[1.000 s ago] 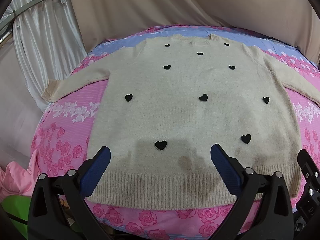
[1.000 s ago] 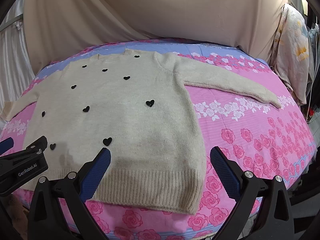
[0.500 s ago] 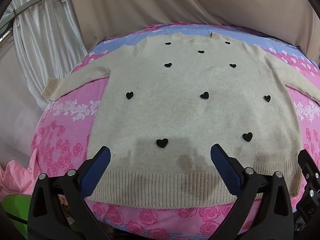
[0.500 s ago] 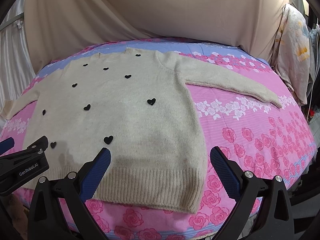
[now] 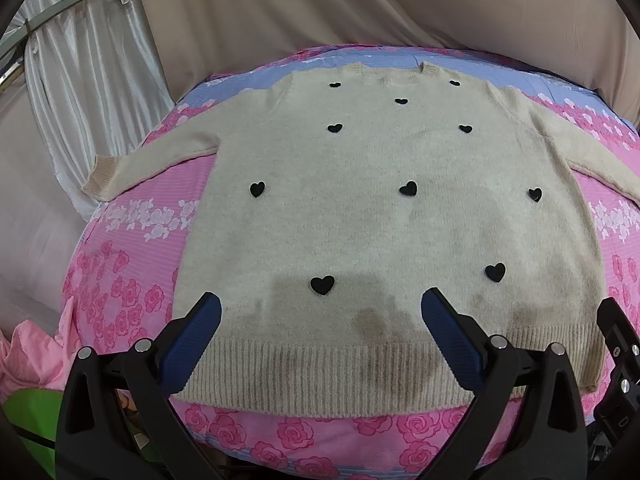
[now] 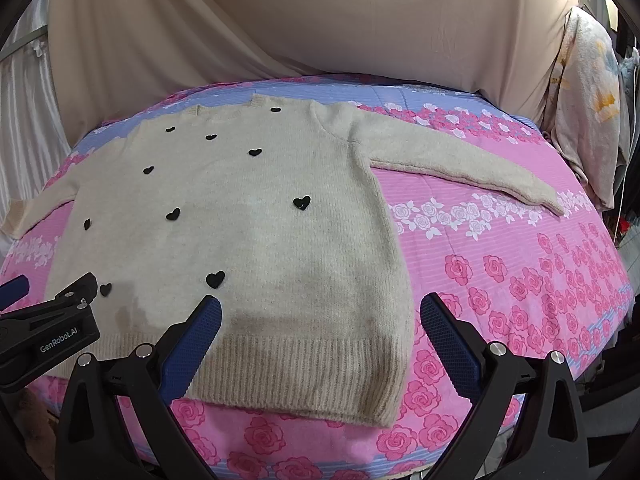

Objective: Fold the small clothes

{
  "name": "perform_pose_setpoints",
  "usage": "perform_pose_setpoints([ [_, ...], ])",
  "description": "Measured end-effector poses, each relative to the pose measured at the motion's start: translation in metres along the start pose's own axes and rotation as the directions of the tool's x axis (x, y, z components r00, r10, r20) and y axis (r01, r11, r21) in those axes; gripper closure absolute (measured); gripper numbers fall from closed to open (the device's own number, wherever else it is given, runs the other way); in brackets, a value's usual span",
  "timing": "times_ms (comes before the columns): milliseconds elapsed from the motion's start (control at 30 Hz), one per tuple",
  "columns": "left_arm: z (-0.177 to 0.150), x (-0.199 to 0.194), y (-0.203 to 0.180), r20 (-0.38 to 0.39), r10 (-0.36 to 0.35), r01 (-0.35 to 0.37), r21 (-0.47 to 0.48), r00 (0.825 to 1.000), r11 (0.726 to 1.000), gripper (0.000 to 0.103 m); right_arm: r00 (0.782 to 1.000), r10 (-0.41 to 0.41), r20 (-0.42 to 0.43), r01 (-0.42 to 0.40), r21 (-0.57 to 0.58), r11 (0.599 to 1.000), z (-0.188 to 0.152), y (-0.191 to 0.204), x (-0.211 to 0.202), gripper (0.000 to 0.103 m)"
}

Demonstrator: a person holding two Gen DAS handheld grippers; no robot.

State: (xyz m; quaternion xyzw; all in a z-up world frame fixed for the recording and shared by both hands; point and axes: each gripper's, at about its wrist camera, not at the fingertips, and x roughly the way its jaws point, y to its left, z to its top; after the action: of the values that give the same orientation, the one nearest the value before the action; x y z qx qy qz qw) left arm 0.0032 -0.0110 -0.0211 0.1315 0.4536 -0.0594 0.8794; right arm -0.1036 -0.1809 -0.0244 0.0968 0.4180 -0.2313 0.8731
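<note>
A cream knit sweater [image 5: 380, 224] with black heart patches lies flat and face up on the pink floral bedsheet [image 5: 132, 216], sleeves spread to both sides. Its ribbed hem [image 5: 360, 376] faces me, with darker damp-looking marks above it. My left gripper [image 5: 320, 320] hovers open above the hem's middle, holding nothing. In the right wrist view the same sweater [image 6: 248, 232] fills the left half, its right sleeve [image 6: 460, 164] stretched out. My right gripper [image 6: 320, 320] stands open over the hem's right corner [image 6: 384, 392], also holding nothing. The left gripper's body [image 6: 48, 336] shows at the far left.
Beige drapes [image 6: 320, 20] hang behind the bed and white curtains [image 5: 88, 60] at the left. A patterned cloth [image 6: 588, 120] hangs at the right. Pink and green fabric [image 5: 28, 380] lies off the bed's left edge. Bare sheet [image 6: 540, 280] spreads right of the sweater.
Both views have shifted slightly, with the sweater sitting a little higher in frame. Both grippers remain open.
</note>
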Motion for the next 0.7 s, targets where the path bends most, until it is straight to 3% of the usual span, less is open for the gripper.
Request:
perform_pose_setpoints([
  [500, 0.001, 0.003, -0.005, -0.009, -0.004, 0.004, 0.002, 1.000, 1.000, 0.005, 1.000, 0.002, -0.009, -0.002, -0.001, 1.000, 0.000, -0.005, 0.003, 0.005],
  [700, 0.002, 0.003, -0.015, -0.023, -0.047, 0.046, -0.014, 0.999, 0.999, 0.005, 0.999, -0.003, -0.033, 0.004, 0.049, 0.999, 0.008, -0.037, 0.013, 0.005],
])
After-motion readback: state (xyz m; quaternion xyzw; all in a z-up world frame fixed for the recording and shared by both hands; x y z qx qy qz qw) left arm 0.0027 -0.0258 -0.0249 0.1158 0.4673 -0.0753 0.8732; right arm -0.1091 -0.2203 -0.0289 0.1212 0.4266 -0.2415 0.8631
